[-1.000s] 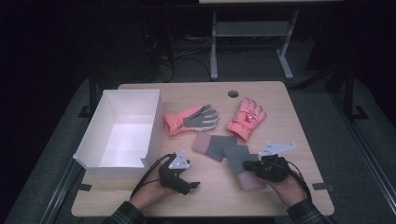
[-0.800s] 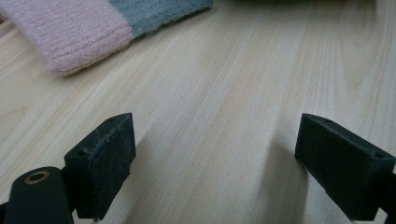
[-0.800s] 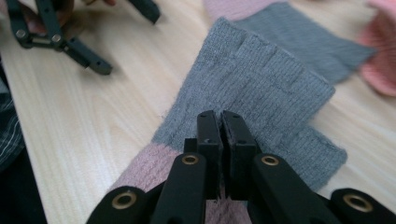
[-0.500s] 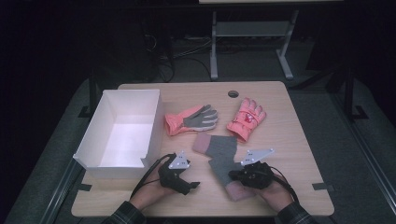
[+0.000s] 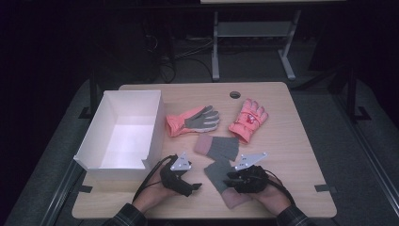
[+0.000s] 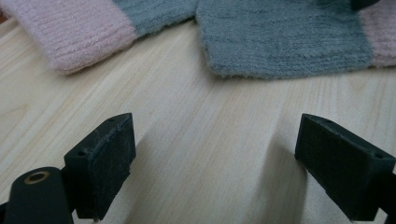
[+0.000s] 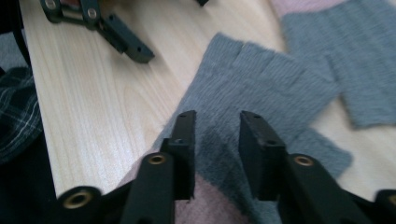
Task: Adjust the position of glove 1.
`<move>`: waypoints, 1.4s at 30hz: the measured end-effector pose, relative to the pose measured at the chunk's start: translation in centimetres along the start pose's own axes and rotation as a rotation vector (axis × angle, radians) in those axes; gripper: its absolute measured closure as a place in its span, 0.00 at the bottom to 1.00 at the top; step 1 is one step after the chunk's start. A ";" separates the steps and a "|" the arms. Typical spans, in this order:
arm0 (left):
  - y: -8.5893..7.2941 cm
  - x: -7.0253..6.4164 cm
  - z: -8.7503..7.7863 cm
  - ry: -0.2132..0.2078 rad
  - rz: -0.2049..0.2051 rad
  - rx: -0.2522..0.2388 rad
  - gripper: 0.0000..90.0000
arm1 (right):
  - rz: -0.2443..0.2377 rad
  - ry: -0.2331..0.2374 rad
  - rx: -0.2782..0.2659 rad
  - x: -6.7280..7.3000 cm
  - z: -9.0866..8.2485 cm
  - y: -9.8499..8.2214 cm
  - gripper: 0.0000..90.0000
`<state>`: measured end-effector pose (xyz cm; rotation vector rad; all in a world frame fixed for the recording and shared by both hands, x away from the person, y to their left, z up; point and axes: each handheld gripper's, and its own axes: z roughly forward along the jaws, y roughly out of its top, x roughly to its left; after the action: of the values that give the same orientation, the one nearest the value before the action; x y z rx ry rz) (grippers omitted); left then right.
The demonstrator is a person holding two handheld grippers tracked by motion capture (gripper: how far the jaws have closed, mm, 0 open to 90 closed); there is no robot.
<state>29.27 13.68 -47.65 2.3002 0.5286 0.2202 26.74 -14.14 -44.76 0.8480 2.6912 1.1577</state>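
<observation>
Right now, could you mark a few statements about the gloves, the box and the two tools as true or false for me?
1. The white box holds a glove. False: nothing lies in it.
2. The right tool has a grey knit glove between its parted jaws. True; they have just been opening.
3. The left tool grips a pink cuff. False: its jaws stand wide apart over bare table.
4. Two coral gloves lie beyond the grey pair. True.

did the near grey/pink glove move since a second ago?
Yes. The near grey glove was dragged toward the table's front edge, away from the other grey glove; the right gripper has just been opening over it.
</observation>
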 end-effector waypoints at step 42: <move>5.5 -1.1 2.7 -0.080 -0.036 0.093 0.98 | -0.041 0.104 0.120 -0.6 -2.1 -3.3 1.00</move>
<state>30.83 7.98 -45.63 2.3761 0.5488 0.0873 25.14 -17.65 -45.69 0.7642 2.8728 1.0699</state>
